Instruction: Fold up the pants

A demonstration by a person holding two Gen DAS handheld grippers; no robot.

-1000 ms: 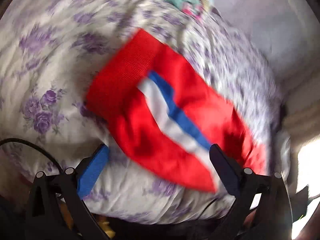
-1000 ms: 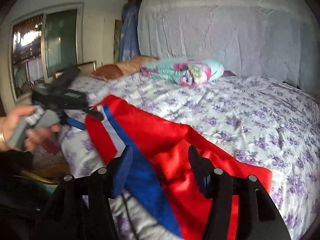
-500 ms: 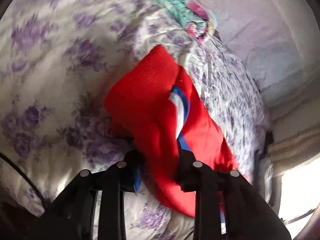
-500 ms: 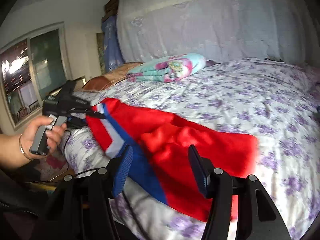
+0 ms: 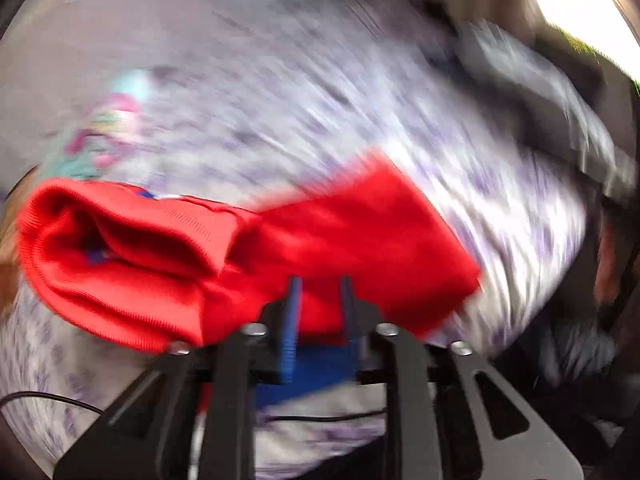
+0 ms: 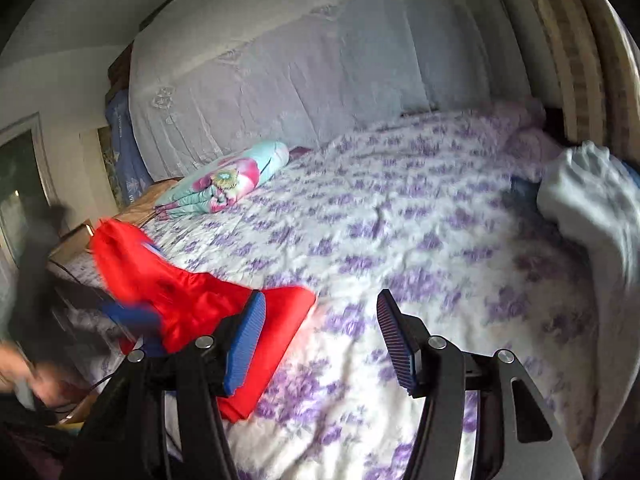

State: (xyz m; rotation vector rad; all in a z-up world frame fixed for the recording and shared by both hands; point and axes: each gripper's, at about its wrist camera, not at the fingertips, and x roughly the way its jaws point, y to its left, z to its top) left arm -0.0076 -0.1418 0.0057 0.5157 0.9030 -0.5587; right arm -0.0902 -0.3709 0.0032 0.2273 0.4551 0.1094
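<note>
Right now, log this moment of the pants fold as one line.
step: fold pants | left gripper: shut on red pants, lifting them, view blurred | right gripper: open, empty, above floral bedspread | fold: not finished

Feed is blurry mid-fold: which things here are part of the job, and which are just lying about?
Job: red pants, clamped by left gripper; right gripper, open.
Lying about: floral pillow, pale blanket, on the bedspread.

Purple-floral bedspread (image 6: 400,240), white draped curtain (image 6: 300,80), window (image 6: 16,184)
</note>
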